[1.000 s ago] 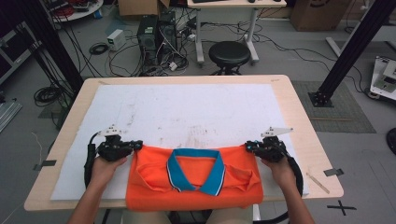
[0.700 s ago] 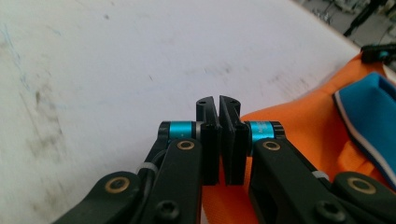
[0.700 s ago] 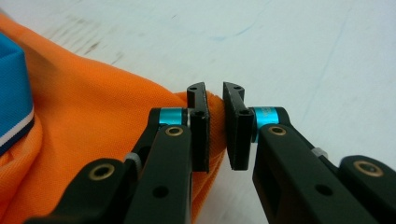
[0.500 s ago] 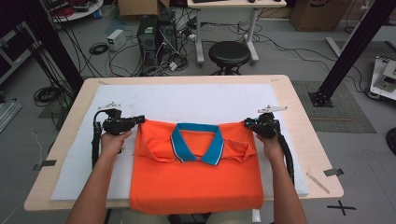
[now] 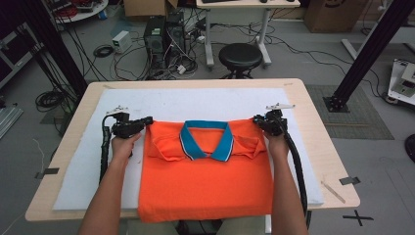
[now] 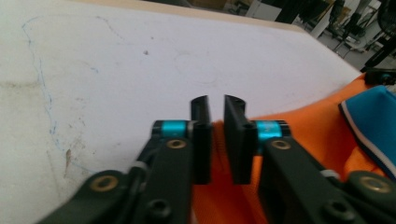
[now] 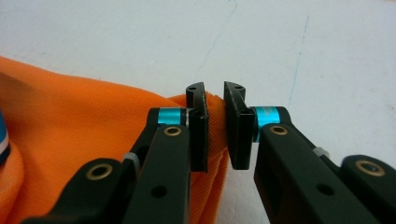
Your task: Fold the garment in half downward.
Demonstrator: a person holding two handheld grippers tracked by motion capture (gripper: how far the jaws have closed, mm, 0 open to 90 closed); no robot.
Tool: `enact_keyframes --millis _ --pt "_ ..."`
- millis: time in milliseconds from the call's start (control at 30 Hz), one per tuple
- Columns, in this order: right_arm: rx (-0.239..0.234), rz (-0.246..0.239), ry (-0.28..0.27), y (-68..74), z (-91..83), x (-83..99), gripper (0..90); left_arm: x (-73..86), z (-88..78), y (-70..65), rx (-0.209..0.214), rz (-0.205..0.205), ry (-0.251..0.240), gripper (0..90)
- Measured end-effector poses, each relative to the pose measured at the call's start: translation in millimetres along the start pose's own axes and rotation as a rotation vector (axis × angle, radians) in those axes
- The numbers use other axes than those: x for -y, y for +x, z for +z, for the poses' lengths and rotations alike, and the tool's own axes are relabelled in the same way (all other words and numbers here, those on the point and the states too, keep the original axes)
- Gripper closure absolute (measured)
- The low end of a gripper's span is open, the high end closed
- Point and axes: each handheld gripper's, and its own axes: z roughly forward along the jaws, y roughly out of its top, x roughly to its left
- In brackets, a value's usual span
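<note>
Orange polo shirt (image 5: 208, 181) with blue collar (image 5: 206, 139): lies flat on the white mat (image 5: 195, 100), its hem hanging over the near table edge, out of sight. Left gripper (image 5: 145, 122) at the shirt's left shoulder, jaws just opened a narrow gap, cloth beneath them, no longer pinched. Right gripper (image 5: 258, 122) at the right shoulder, jaws also just easing apart, a fold of cloth between them; contact unclear. Beyond the wooden table (image 5: 320, 142): black stool (image 5: 240, 55), computer tower (image 5: 161, 34), floor cables.
</note>
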Motion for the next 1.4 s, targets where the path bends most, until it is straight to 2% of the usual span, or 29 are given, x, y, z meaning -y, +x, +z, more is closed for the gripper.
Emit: enact_keyframes --millis 33,67,100,133,200,267,333,400,467,533,600,667,700,733,800,833,1067,1167,1300,1400 --pt "-0.004 0.022 -0.007 0.1 -0.9 0.2 69.5 -0.8 -1.3 0.1 0.002 -0.018 -0.008 60.6" --pt "-0.009 0.039 -0.01 -0.1 -2.5 0.2 63.5 -1.6 -3.6 -0.7 0.011 -0.047 -0.017 53.7" --pt "-0.012 0.053 -0.015 -0.2 -4.6 0.3 56.5 -1.7 -6.8 -2.6 0.021 -0.045 -0.021 50.8" --pt "-0.013 0.064 -0.021 0.7 -6.9 0.3 51.9 -1.2 -10.4 -6.3 0.025 -0.024 -0.025 50.7" --pt "-0.044 0.082 -0.037 2.9 -13.6 0.2 46.2 0.1 -15.1 -11.8 0.052 -0.018 -0.032 46.9" --pt "-0.079 0.067 -0.064 8.3 -22.3 0.1 45.5 1.3 -18.6 -17.3 0.077 0.005 -0.034 46.9" --pt "-0.112 0.034 -0.057 13.5 -27.7 -0.4 45.5 2.7 -20.9 -23.9 0.113 0.021 -0.03 46.6" --pt "-0.156 0.017 -0.039 18.1 -31.5 0.1 45.5 4.5 -19.8 -29.5 0.137 0.041 0.014 46.5" --pt "-0.196 0.001 -0.003 22.7 -33.2 1.4 45.5 6.9 -17.9 -34.6 0.148 0.06 0.054 44.7" --pt "-0.264 -0.007 0.027 27.2 -33.5 3.2 46.1 10.8 -18.0 -40.3 0.186 0.07 0.073 42.2" --pt "-0.323 -0.045 0.055 35.0 -34.6 6.2 49.5 16.3 -19.7 -45.7 0.207 0.103 0.093 42.1" --pt "-0.318 -0.106 0.116 44.1 -33.1 10.0 53.7 23.3 -20.4 -48.0 0.205 0.114 0.133 42.1" --pt "-0.294 -0.133 0.138 47.2 -32.6 12.2 58.3 26.2 -21.0 -48.8 0.19 0.115 0.148 43.1" --pt "-0.286 -0.151 0.152 48.9 -32.1 14.7 66.2 28.7 -22.6 -49.4 0.194 0.125 0.157 51.4" --pt "-0.299 -0.182 0.153 49.7 -33.8 19.5 88.0 33.0 -26.3 -53.6 0.186 0.178 0.147 81.8" --pt "-0.295 -0.184 0.142 50.0 -35.6 21.5 88.0 34.6 -28.3 -55.7 0.184 0.187 0.143 84.3" --pt "-0.363 -0.166 0.037 46.3 -64.0 39.8 88.1 45.9 -57.6 -67.0 0.228 0.251 0.049 84.9" --pt "-0.381 -0.169 0.028 44.8 -74.6 51.8 88.1 52.3 -66.4 -70.9 0.246 0.269 0.05 84.8" --pt "-0.39 -0.181 0.043 45.3 -82.3 64.2 88.0 62.4 -72.6 -77.3 0.259 0.284 0.069 84.8" --pt "-0.416 -0.177 0.061 47.5 -86.9 68.4 85.6 69.5 -75.9 -79.1 0.267 0.27 0.093 84.5"
